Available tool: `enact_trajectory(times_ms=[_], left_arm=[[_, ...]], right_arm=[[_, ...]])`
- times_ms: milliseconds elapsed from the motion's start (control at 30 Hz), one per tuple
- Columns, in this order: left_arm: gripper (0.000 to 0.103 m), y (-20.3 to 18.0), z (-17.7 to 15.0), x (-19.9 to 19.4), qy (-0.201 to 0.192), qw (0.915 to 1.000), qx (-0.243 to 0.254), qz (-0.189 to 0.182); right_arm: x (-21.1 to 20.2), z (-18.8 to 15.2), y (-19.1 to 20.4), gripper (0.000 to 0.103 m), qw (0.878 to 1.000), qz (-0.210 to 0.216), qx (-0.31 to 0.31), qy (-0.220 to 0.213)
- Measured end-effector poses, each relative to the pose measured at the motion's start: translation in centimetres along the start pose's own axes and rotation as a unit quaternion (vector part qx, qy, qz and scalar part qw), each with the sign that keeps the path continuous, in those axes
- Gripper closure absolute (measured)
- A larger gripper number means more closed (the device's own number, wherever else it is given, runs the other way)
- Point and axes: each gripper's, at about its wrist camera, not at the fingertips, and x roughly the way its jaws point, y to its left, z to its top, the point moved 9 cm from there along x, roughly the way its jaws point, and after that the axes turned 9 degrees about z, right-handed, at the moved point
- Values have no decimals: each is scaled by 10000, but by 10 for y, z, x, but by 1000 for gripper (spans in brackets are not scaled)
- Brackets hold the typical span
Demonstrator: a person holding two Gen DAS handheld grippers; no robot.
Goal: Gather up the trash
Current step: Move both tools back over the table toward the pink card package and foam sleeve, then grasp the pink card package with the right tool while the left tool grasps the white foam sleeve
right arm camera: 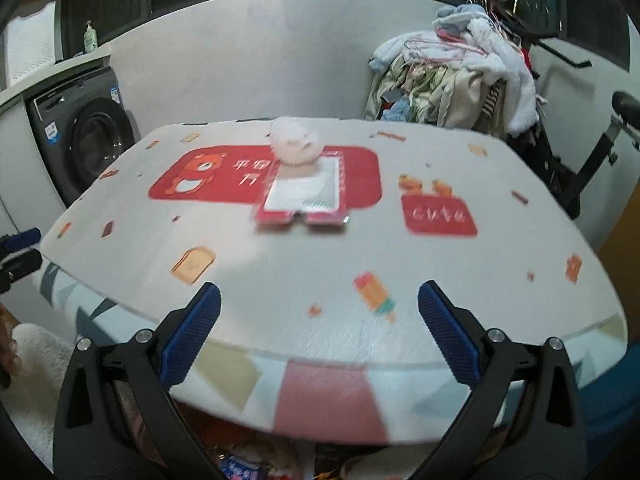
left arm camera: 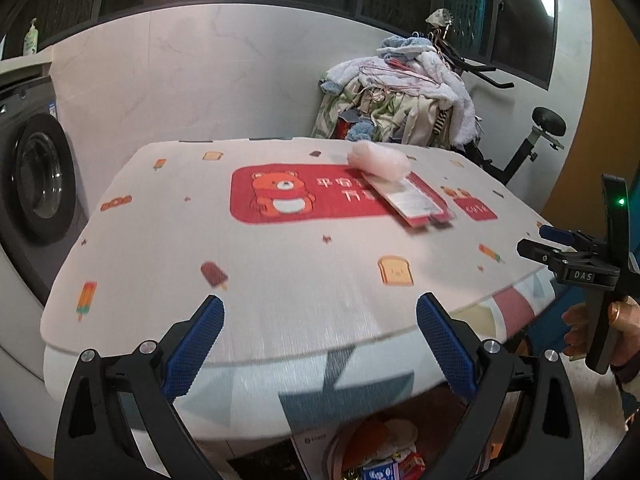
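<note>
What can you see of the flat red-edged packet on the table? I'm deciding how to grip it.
The flat red-edged packet is a thin rectangular card with a white printed panel in the middle and a notch in its near edge. It lies flat on the red bear panel of the printed tablecloth, near the table's middle. A fluffy pale pink ball rests at its far end, seemingly touching. Neither gripper touches it. Motion blur hides the print.

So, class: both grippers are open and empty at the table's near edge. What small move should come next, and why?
Probably reach the right gripper forward toward the red-edged packet. It lies almost straight ahead in the right wrist view, mid-table, with the pale crumpled wad at its far end. The left gripper is also open.
</note>
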Motion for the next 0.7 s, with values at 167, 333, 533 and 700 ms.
enact_trajectory(times_ms=[167,333,533,700], left_arm=[[8,-1,24,17,-3,10000,-5,-84],[8,-12,51,39,10,9997,69,-241],[8,-29,77,69,207,9979,-41,-607],[9,-45,100,104,491,9940,-323,-923]], right_arm=[[20,32,-14,6,9995,-154,-269,-78],[59,58,-38,6,10000,-2,-25,23],[116,77,-61,34,9976,375,480,331],[166,73,-69,63,9890,762,931,862]])
